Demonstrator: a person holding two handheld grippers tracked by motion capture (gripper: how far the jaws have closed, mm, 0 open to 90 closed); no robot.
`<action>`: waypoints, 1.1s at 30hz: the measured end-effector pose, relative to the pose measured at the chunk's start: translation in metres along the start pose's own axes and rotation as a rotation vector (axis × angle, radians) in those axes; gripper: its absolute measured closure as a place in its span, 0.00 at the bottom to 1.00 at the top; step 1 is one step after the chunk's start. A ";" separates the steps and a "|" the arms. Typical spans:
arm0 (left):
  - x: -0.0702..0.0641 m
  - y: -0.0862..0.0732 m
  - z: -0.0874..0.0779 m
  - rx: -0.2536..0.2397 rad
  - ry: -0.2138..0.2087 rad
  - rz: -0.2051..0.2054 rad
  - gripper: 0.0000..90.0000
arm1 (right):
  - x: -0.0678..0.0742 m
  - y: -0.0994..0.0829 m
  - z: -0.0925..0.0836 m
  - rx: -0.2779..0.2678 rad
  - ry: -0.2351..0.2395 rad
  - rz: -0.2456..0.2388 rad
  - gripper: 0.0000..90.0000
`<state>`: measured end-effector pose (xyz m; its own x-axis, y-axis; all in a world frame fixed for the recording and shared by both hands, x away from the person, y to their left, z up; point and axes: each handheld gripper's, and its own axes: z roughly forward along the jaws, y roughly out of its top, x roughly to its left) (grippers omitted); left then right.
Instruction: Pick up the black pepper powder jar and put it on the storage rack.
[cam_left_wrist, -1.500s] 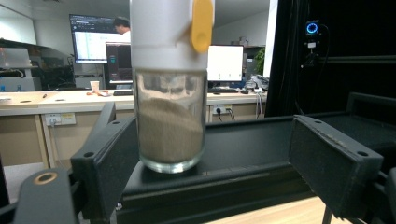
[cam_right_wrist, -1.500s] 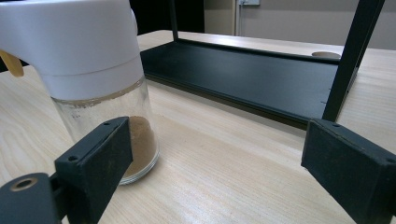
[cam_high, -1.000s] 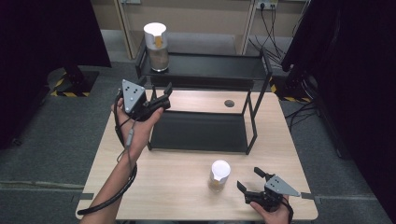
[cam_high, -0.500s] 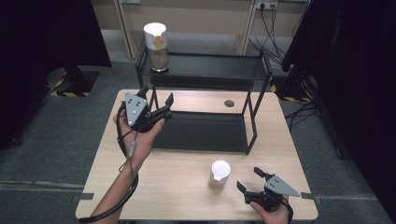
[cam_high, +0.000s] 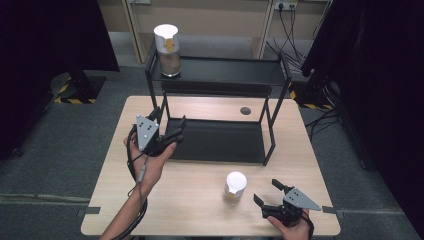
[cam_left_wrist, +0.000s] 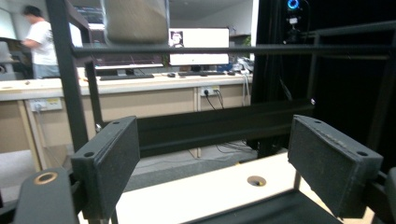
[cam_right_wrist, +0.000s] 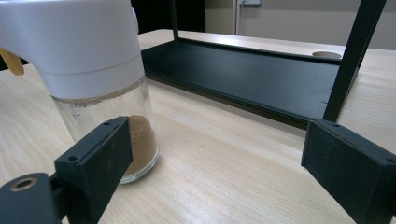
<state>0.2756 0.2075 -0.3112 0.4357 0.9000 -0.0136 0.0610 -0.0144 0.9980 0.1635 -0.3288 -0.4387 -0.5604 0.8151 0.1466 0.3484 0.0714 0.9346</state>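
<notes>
Jar with white cap and brown powder: upright on desk, near front edge, right of centre. Right gripper just beside it at front right corner, jaws wide apart, nothing held; jar ahead and toward left jaw in right gripper view, not between pads. Long axis vertical, so level approach suits. Left gripper at left end of black rack, jaws apart, empty, well apart from jar. Second jar on rack's top shelf, left end. Right hand nearer.

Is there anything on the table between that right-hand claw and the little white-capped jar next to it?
Nothing: the high view shows bare wood between the right gripper and the jar.
</notes>
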 end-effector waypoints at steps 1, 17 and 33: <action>0.000 -0.002 -0.001 0.005 -0.001 0.002 0.18 | 0.000 0.000 0.000 0.000 0.000 0.000 0.10; -0.004 -0.036 -0.018 0.050 -0.002 -0.010 0.18 | 0.000 0.000 0.000 0.002 -0.001 -0.003 0.10; -0.001 -0.077 -0.034 0.118 0.004 -0.047 0.18 | 0.001 0.000 0.000 0.002 -0.002 -0.003 0.10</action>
<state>0.2402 0.2228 -0.3861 0.4262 0.9027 -0.0593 0.1862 -0.0233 0.9822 0.1633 -0.3281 -0.4384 -0.5599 0.8162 0.1430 0.3480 0.0749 0.9345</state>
